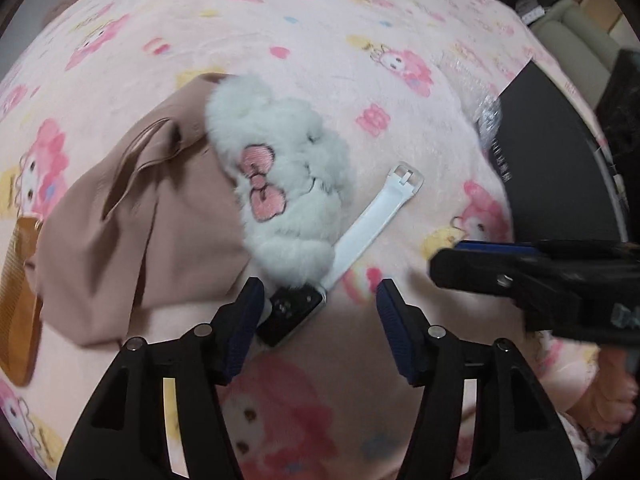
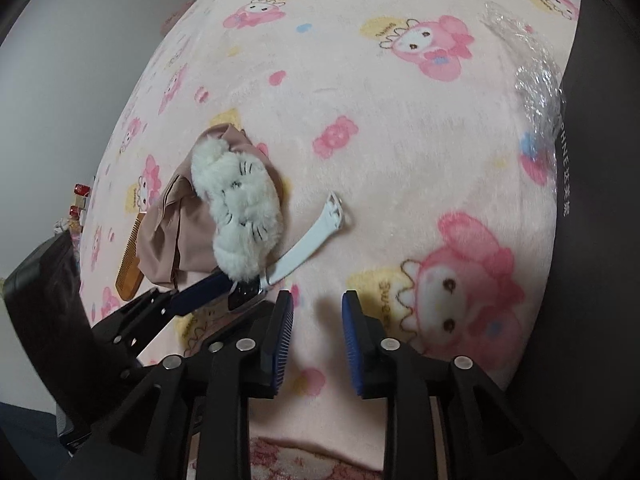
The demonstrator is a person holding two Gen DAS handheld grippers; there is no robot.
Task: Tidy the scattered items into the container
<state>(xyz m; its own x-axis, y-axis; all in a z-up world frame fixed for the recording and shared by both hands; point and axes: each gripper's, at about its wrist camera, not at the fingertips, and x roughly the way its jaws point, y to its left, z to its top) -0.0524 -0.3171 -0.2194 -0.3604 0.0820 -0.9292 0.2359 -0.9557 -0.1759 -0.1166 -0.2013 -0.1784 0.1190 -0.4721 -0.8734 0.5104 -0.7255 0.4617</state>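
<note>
A smartwatch with a black face (image 1: pixel 290 314) and white strap (image 1: pixel 374 216) lies on the pink blanket. A fluffy white plush (image 1: pixel 280 176) lies partly over it and over a tan cloth bag (image 1: pixel 128 220). An amber comb (image 1: pixel 18 300) lies left of the bag. My left gripper (image 1: pixel 320 312) is open and empty, its left finger beside the watch face. My right gripper (image 2: pixel 317 320) is open and empty over bare blanket, right of the watch (image 2: pixel 246 294). The plush (image 2: pixel 240 216), bag (image 2: pixel 168 236) and comb (image 2: pixel 130 260) show in the right wrist view.
A black box (image 1: pixel 560 176) with clear plastic wrap (image 2: pixel 536 80) at its edge sits at the right of the bed (image 2: pixel 360 80). The right gripper's body (image 1: pixel 540 280) reaches in from the right in the left wrist view. A dark chair (image 2: pixel 44 300) stands left of the bed.
</note>
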